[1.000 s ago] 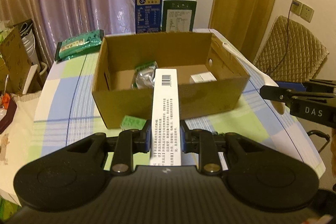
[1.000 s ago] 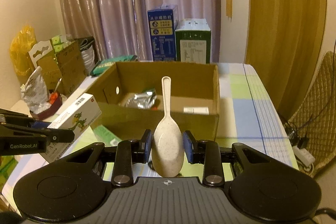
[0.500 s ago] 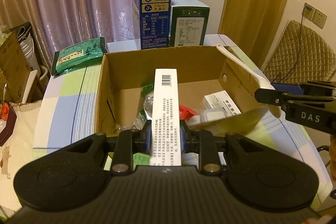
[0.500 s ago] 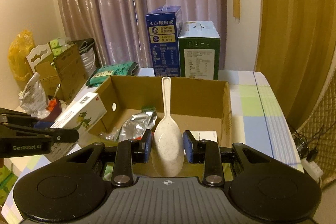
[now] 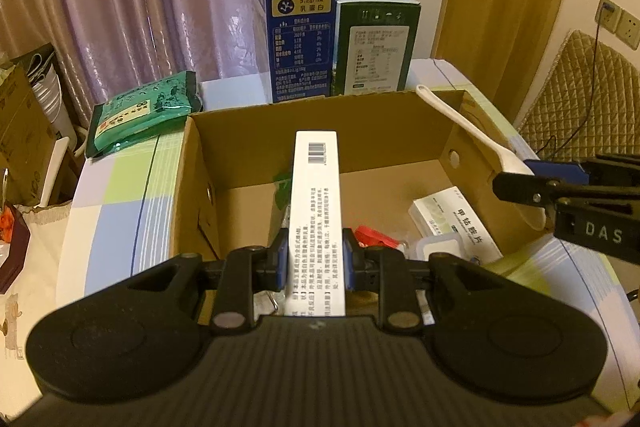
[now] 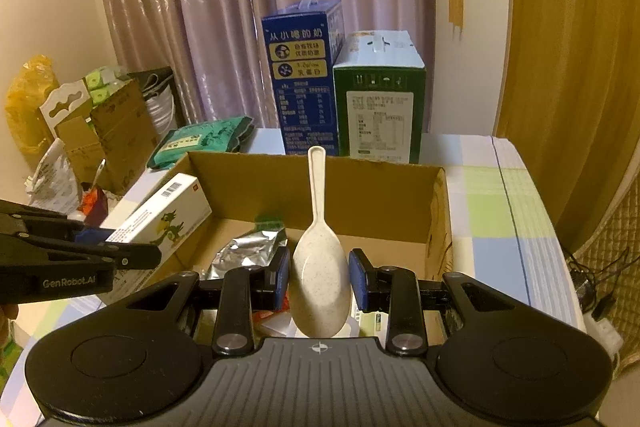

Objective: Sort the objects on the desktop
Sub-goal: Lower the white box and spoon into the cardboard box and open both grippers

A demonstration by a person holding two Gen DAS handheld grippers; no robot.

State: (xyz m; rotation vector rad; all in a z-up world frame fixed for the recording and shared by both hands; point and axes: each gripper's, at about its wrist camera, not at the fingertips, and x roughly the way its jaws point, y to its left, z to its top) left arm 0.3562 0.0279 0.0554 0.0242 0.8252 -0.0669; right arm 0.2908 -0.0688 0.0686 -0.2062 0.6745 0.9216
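A long white printed carton [image 5: 317, 203] is clamped between the left gripper [image 5: 316, 263] jaws, projecting forward over the open brown cardboard box [image 5: 200, 187]. A speckled beige plastic rice spoon [image 6: 320, 267] is gripped by the right gripper [image 6: 319, 279], handle ahead, above the same box.

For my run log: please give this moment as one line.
left gripper: shut on medicine box | right gripper: shut on rice spoon | both over cardboard box
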